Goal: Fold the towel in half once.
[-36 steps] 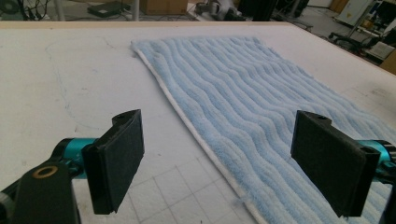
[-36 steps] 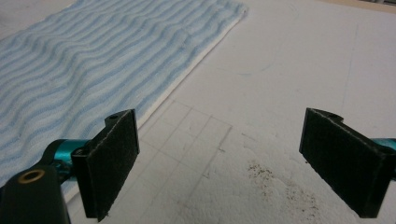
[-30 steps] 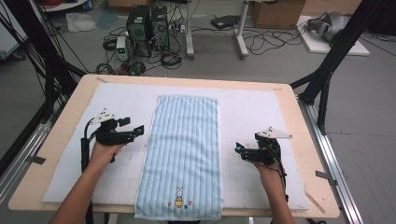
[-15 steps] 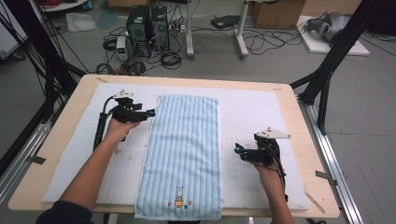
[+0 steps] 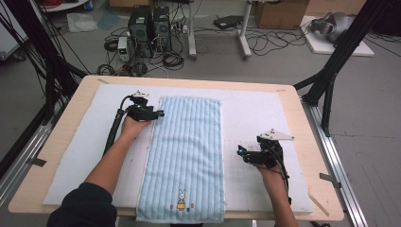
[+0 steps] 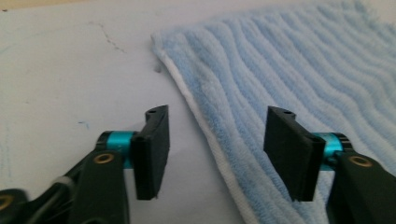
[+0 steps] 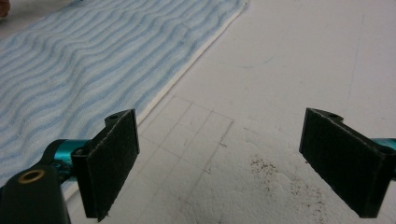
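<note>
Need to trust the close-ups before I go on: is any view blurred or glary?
Left gripper view: the towel goes soft toward its far corner, jaws sharp. Right gripper view: jaws crisp, far towel slightly soft. High view: even light, no glare, left gripper small but clear.

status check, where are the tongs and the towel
Left tongs just closing astride towel far left edge, not gripping. Right tongs open, beside towel. Nothing in the way.

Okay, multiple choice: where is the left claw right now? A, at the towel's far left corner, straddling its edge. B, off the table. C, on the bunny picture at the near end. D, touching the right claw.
A: the left claw sits at the far left corner of the towel, its jaws straddling the white-trimmed edge.
</note>
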{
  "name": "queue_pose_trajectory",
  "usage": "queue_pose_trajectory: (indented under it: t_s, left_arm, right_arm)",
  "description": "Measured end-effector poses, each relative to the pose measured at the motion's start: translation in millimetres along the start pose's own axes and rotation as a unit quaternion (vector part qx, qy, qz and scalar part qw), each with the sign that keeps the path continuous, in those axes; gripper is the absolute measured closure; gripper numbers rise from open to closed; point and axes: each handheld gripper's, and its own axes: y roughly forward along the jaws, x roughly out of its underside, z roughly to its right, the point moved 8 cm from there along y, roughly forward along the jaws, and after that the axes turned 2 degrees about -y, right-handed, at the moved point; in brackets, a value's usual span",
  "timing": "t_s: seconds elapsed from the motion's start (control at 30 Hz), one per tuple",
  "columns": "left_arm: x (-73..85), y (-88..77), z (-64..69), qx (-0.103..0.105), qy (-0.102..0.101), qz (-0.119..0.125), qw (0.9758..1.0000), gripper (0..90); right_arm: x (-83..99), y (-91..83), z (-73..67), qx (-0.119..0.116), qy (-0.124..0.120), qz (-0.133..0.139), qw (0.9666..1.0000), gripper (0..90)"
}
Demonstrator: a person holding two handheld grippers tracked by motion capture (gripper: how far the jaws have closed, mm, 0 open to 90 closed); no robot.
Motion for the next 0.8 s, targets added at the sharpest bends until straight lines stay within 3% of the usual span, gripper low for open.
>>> queue_pose_trajectory:
  t_s: [0.23, 0.43, 0.57, 0.8]
  left_arm:
    - [0.3, 1.2, 5.8, -0.018, 0.045, -0.006, 0.9988, 53.8]
    - [1.4, 0.9, 14.6, -0.001, 0.072, -0.011, 0.9973, 74.2]
    - [2.2, 1.4, 16.6, 0.012, 0.061, -0.008, 0.9980, 84.0]
    - [2.5, 0.6, 13.8, 0.031, 0.032, -0.006, 0.9990, 85.8]
  right_arm:
    - [1.2, 1.8, -1.4, 0.001, -0.001, -0.004, 1.0000, 11.1]
    - [2.0, 3.2, -2.7, 0.004, 0.001, -0.009, 1.0000, 11.1]
    - [1.4, 5.1, -3.9, 0.000, 0.001, -0.009, 1.0000, 11.1]
    - [-17.1, 20.0, -8.2, -0.013, 0.002, -0.010, 0.9999, 11.1]
